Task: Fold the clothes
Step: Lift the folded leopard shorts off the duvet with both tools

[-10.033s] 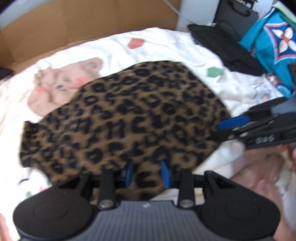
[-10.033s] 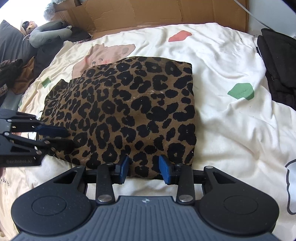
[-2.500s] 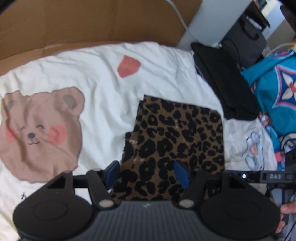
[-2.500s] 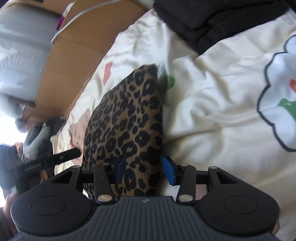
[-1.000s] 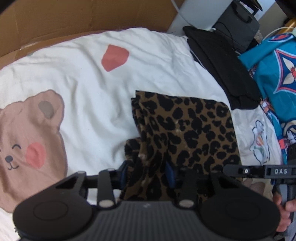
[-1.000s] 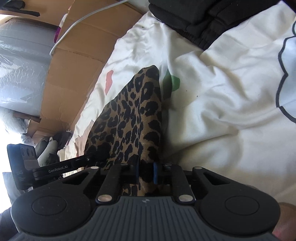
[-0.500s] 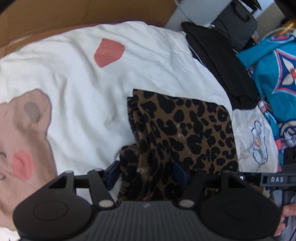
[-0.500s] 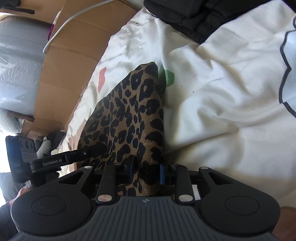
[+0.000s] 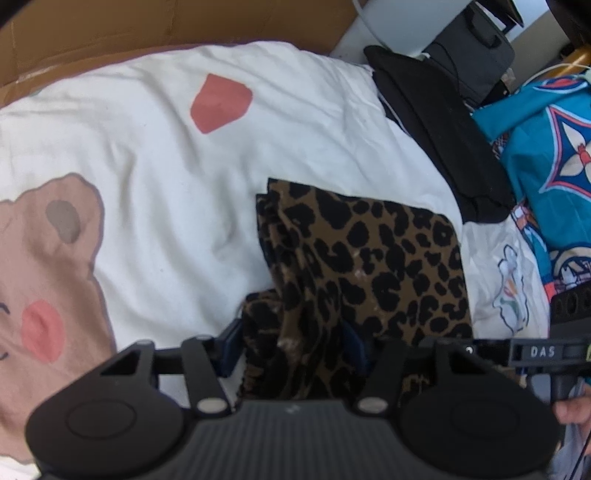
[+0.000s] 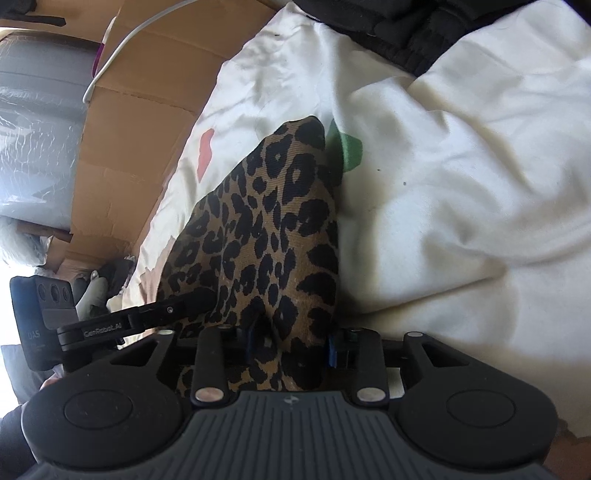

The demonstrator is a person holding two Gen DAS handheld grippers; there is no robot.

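Observation:
A leopard-print cloth (image 9: 369,258) lies folded into a narrow rectangle on the white bedsheet (image 9: 147,166). Its near left edge is bunched between the blue pads of my left gripper (image 9: 291,347), whose jaws are closing around it. In the right wrist view the cloth (image 10: 273,206) rises as a ridge from my right gripper (image 10: 291,343). That gripper's jaws stand apart with the fold's near end loosely filling the gap. The left gripper's finger (image 10: 166,314) reaches the cloth from the left.
Black clothes (image 9: 436,122) lie at the sheet's far right, with a teal patterned garment (image 9: 546,155) beyond them. A cardboard wall (image 9: 147,29) borders the far side. A bear print and coloured patches mark the sheet. A hand (image 9: 572,410) shows at the lower right.
The cloth has gone from a wide spread to a narrow folded rectangle. In the last second the right jaws widened off their tight pinch, and the left jaws widened, then narrowed again.

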